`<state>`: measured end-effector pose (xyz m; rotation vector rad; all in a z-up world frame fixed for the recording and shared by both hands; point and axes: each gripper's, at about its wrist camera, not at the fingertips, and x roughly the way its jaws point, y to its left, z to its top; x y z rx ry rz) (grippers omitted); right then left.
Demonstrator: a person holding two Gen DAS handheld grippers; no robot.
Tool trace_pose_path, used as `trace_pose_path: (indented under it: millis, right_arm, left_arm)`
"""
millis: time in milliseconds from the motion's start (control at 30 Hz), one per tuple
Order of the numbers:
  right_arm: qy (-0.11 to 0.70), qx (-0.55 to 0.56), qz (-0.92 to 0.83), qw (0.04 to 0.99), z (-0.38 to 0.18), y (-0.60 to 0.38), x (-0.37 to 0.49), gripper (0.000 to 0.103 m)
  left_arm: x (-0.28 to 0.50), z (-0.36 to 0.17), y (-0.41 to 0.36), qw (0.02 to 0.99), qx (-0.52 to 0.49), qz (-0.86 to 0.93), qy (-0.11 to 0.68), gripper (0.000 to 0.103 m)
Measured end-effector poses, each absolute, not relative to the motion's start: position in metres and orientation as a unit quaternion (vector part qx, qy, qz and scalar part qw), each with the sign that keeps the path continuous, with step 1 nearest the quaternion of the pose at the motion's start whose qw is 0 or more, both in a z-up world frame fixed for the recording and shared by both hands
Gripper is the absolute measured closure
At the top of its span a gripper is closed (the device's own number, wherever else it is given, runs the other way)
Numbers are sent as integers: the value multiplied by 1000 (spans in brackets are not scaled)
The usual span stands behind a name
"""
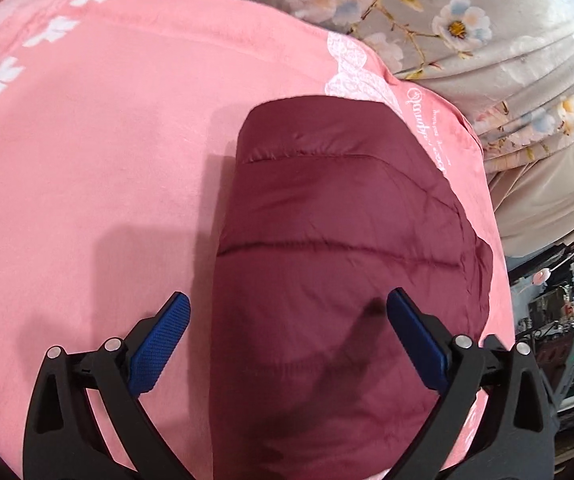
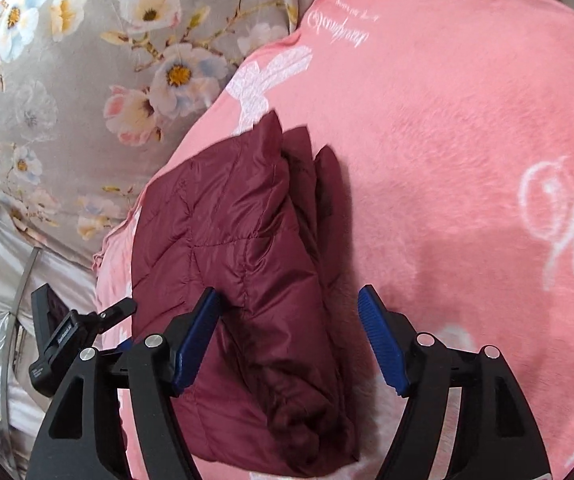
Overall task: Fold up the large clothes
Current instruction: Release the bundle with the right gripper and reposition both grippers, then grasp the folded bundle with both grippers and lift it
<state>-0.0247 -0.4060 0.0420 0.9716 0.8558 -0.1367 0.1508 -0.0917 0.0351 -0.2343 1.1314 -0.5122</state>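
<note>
A maroon quilted puffer jacket (image 1: 339, 264) lies folded into a compact bundle on a pink blanket (image 1: 99, 152). My left gripper (image 1: 287, 312) is open and empty, hovering just above the jacket's near part. In the right wrist view the folded jacket (image 2: 247, 264) shows stacked layers along its right edge. My right gripper (image 2: 291, 308) is open and empty above the jacket's near end, with the pink blanket (image 2: 447, 160) to its right. The other gripper's black body (image 2: 67, 336) shows at the lower left of that view.
A grey floral bedsheet (image 1: 467, 28) lies beyond the blanket and also shows in the right wrist view (image 2: 67, 100). A beige bed skirt (image 1: 547, 200) drops at the bed's edge. Cluttered shelves (image 1: 567, 312) stand past the bed on the right.
</note>
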Motion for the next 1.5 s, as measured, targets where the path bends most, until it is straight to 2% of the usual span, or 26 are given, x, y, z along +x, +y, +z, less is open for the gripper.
trace_pose_path:
  millis: [233,500,667,700,767,800,867,967,1100,1500]
  right_arm:
    - [400,487,-42,775,18,-407,-15,26]
    - [402,466,-35,787,25,-401,1,27]
    - [400,480,-14,780,25,-399,10,52]
    - [400,475,-13,784,28,-398,10,60]
    - [400,451,-20,798,41,-394,10,74]
    - [398,439,-24,805,49,-391,9,77]
    - [391,420,-31,818,65,-385,6,81]
    - [370,374,-50,849,100,-372,-2,82]
    - [324,327,-70,885,149,-358,-16,82]
    - [178,257,-70,947,276,-323,-47,82]
  left_arm:
    - [170,5,-97,767,-153,-269,562,5]
    - [177,-11,-107,756,-155,-286,568,5]
    - [172,-6,-111,770,-121,-284,558,5]
    - [170,-3,-112,775,-112,-282,554,8]
    - [166,5,-116,787,-92,-280,542,21]
    - [161,13,-117,795,-77,-281,531,25]
    - [154,25,-119,807,-53,-285,514,44]
    - [139,52,-123,825,-21,-298,479,59]
    - [110,98,-125,854,13,-314,414,60]
    - [41,226,-102,906,34,-354,228,60]
